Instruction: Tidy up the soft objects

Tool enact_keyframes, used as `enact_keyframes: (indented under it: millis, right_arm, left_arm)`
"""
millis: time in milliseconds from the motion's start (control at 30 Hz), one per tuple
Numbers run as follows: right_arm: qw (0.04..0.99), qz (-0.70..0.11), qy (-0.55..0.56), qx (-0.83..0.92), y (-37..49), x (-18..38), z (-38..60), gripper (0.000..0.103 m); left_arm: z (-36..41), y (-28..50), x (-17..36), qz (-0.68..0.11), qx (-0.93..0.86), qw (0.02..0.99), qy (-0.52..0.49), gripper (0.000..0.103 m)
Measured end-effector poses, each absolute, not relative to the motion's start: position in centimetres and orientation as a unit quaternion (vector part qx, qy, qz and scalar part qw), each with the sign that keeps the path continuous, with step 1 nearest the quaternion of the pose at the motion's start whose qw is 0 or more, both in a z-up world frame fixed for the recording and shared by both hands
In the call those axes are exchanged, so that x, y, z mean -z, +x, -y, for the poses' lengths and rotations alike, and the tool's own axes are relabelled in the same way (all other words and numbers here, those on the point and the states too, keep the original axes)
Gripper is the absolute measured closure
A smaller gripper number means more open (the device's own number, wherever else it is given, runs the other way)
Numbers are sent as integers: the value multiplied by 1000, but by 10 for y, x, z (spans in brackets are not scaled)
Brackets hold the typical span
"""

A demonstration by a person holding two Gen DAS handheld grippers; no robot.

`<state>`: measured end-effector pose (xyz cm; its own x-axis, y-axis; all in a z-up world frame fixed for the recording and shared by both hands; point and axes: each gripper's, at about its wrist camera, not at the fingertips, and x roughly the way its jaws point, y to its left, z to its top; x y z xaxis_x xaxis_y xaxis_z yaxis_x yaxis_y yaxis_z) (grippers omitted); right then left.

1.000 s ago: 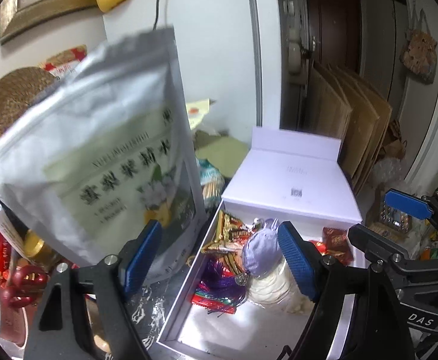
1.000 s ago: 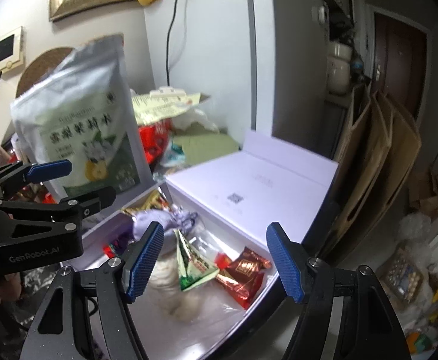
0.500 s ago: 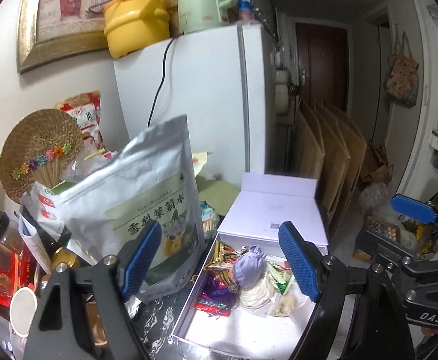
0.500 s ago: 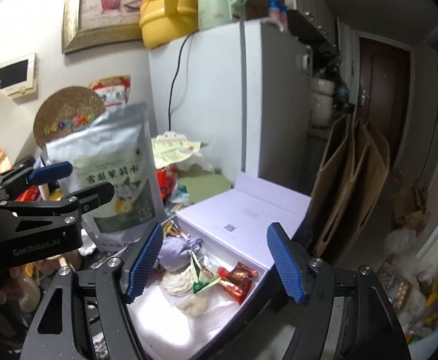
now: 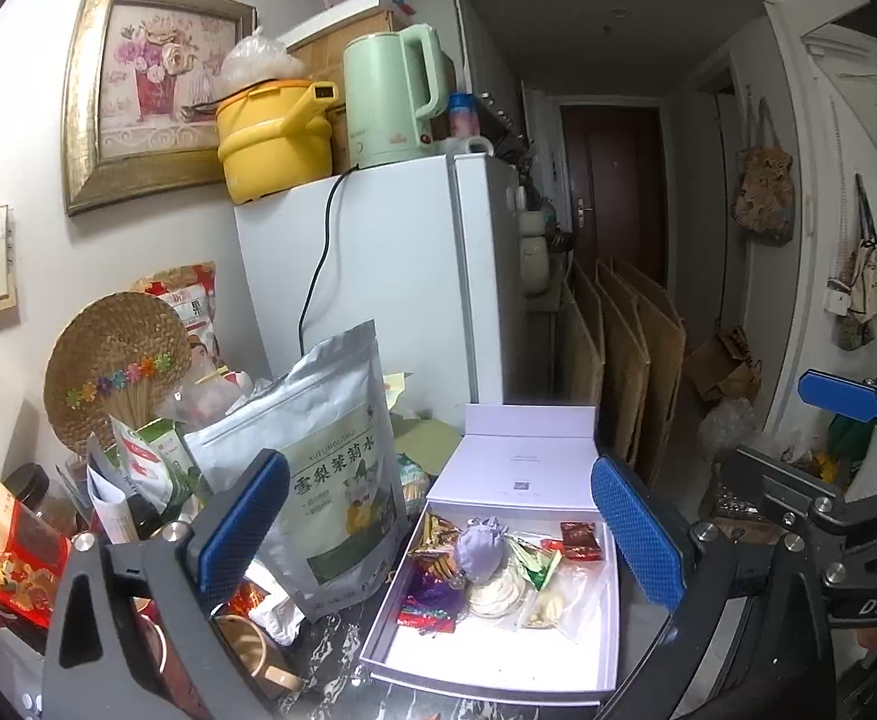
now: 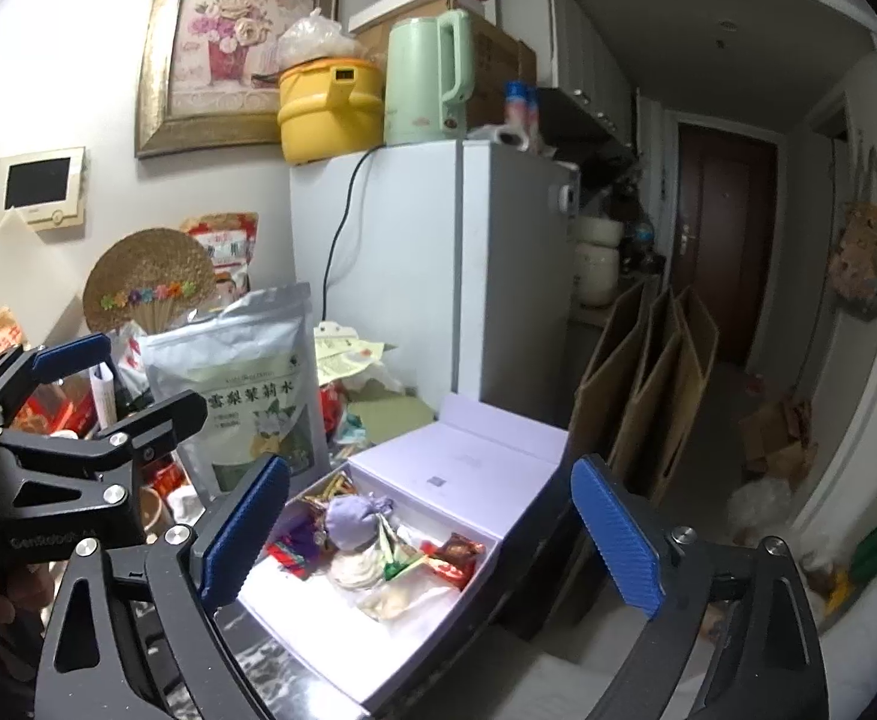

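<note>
Left claw (image 5: 438, 531) with jaws opening and nothing between them, right claw (image 6: 429, 531) likewise opening and empty, small lilac cloth pouch (image 5: 479, 546) lying on snack packets inside open white cardboard box (image 5: 498, 660), tall silver foil bag (image 5: 324, 468) upright just beside it, on dark marbled counter (image 5: 330, 642).

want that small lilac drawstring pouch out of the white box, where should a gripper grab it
Take the small lilac drawstring pouch by its gathered neck, coming down from above: it sits atop snack packets inside the white box, whose walls block a side approach. Neck detail is hard to see.
</note>
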<state>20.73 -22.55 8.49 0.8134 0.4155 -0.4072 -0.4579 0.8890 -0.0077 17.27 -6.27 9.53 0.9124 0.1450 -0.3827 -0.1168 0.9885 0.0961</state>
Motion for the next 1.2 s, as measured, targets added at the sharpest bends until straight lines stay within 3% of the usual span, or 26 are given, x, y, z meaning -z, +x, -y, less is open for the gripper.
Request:
enact_keyframes:
  millis: [567,1200]
  right_arm:
    - [954,-213,-32,-208,136,-66,239,6]
    - [940,-275,-13,-201,98,-5,232,6]
  left_arm:
    - [65,96,-71,-210,-70,975,20,0]
    - [52,70,-11,-260,-59,964,-2,0]
